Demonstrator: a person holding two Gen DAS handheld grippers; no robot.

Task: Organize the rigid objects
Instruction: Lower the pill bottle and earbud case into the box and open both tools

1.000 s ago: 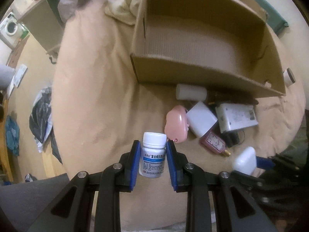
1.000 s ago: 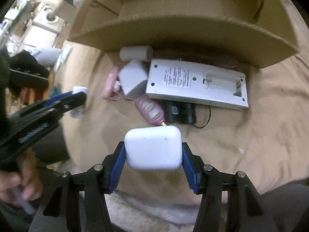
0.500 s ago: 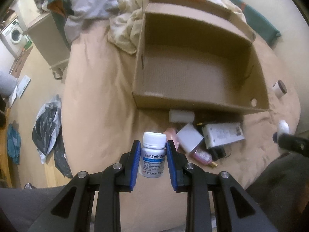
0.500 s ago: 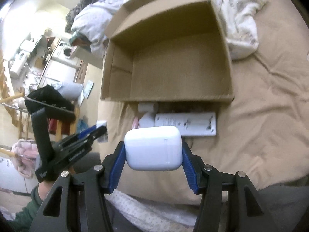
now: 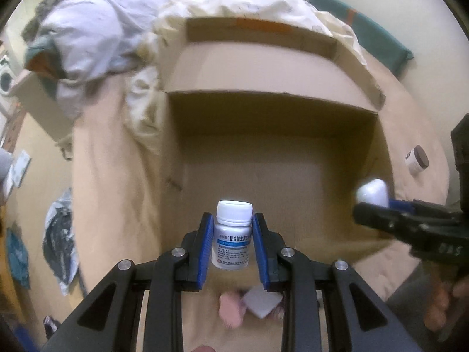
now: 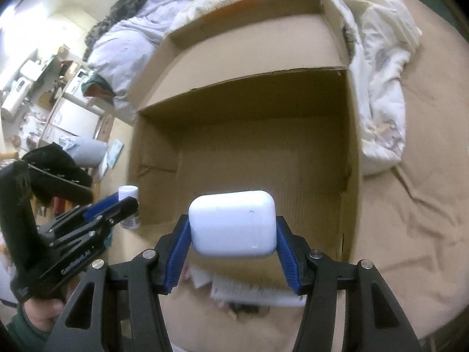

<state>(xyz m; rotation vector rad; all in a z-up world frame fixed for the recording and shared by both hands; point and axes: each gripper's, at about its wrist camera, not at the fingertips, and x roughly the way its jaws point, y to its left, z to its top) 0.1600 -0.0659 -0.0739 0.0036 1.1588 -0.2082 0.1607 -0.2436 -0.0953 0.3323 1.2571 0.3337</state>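
Cardboard box [image 5: 272, 176] sits open on bed at 12 o'clock, ready for drop-in. Left gripper [image 5: 232, 242] clamps pill bottle [image 5: 233, 239] upright; right gripper [image 6: 233, 239] clamps white earbud case [image 6: 233, 223] w/ jaws mid-wide. Both hover over box; remaining items at 6 o'clock.

Home bedroom: bed [image 6: 416, 205], rumpled duvet [image 6: 132, 44], washing machine [image 5: 4, 80].

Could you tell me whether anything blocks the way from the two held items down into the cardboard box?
Nothing visible does. The pill bottle in the left claw and the white case in the right claw both hang over the open box, whose visible floor is bare, with no flap across the opening.
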